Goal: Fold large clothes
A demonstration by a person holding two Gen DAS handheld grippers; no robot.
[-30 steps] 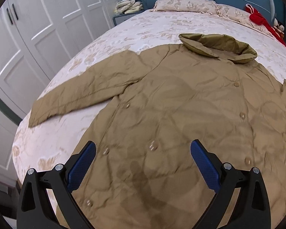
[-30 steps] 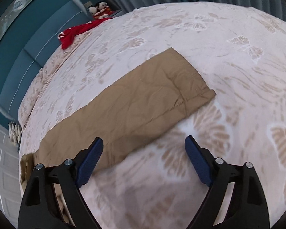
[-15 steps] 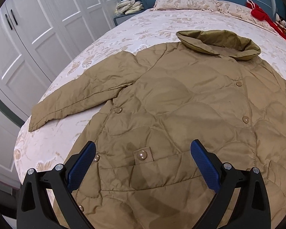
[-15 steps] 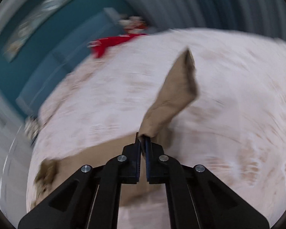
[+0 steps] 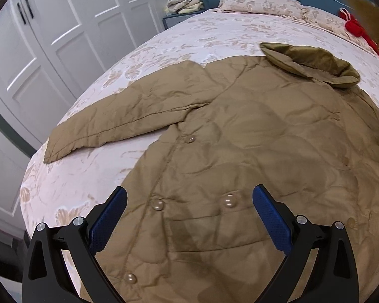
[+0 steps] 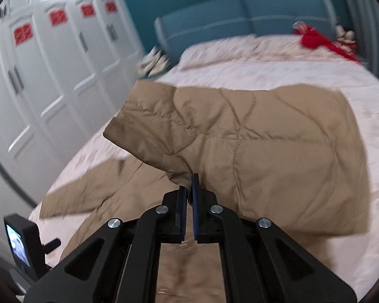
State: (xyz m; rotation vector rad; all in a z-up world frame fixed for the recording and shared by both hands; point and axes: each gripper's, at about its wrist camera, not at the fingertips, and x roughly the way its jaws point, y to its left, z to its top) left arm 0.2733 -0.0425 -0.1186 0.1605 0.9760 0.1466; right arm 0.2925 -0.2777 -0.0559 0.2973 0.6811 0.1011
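1. Right gripper (image 6: 189, 189) first: its blue pads are pressed together, pinching a bunch of tan fabric, the edge of a sleeve (image 6: 240, 146) lifted off the bed.
2. That sleeve hangs spread in front of the gripper, above the coat, its cuff end toward the wardrobe side.
3. Left gripper (image 5: 189, 217) now: jaws spread wide, nothing between the pads, poised over the lower front of the coat (image 5: 240, 139).
4. Two round buttons sit on the coat between those open fingers (image 5: 108, 217); one more lies farther up the front and one nearer the hem.
5. The coat lies flat, front up, on the bed (image 5: 189, 32), collar (image 5: 310, 63) toward the pillows.
6. The coat's other sleeve (image 5: 118, 121) stretches out from the coat toward the bed's edge on the wardrobe side, flat on the cover.
7. Beyond the coat, a red item (image 5: 353, 25) rests near the pillow (image 5: 260, 5) at the blue headboard.
8. White wardrobe doors (image 5: 63, 38) stand beside the bed; folded cloths (image 5: 184, 1) sit on a nightstand by the headboard.
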